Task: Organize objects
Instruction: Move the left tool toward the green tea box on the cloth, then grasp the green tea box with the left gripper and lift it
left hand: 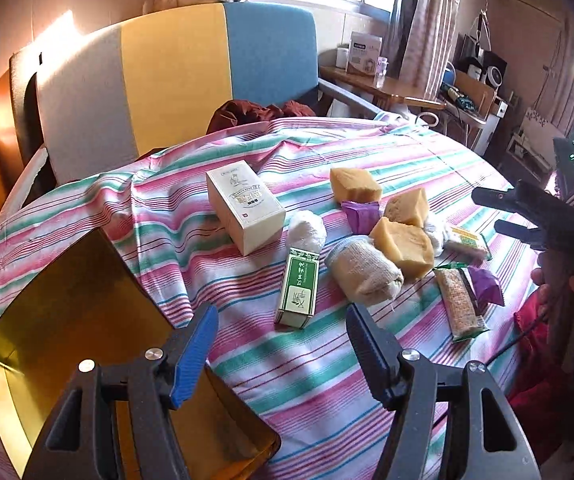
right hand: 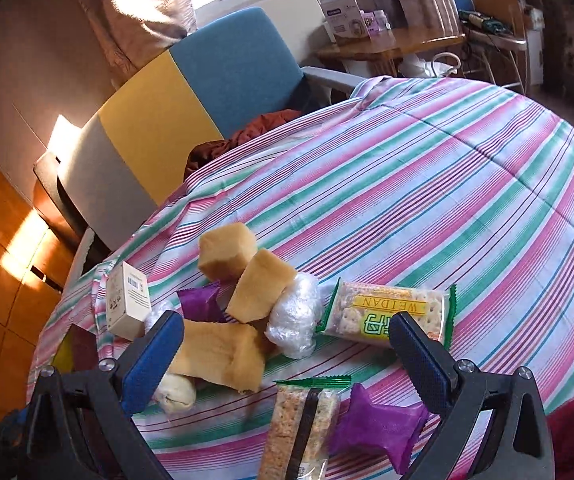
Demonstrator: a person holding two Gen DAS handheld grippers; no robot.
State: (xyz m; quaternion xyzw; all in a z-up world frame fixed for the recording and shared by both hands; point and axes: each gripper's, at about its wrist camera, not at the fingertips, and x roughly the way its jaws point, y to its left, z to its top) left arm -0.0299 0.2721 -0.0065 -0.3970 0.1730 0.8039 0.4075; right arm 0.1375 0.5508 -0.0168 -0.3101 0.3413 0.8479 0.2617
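Both tongs gape wide with nothing between their fingers: the left tongs (left hand: 281, 340) hang over the near part of the striped cloth (left hand: 327, 380) beside the gold tray (left hand: 59, 320), and the right tongs (right hand: 287, 344) hover low above the clutter of things to be sorted. That cloth covers the whole counter, with a grey, yellow and blue chair (left hand: 175, 80) behind it. On the cloth's left side lies the tray, tilted, holding nothing that shows. Near the middle rests a cream box (left hand: 245, 206) on its side, and just in front of it a green and white carton (left hand: 299, 286). To the right sit three yellow sponge blocks (left hand: 401, 246), one touching a rolled beige cloth (left hand: 363, 272); a white wrapped bundle (left hand: 307, 232) lies between box and roll. From the right wrist, a cracker packet marked WEIDAN (right hand: 391, 312) lies beyond the tongs, a long seeded bar (right hand: 299, 428) between the fingers, and a purple wrapper (right hand: 383, 424) just beside it.
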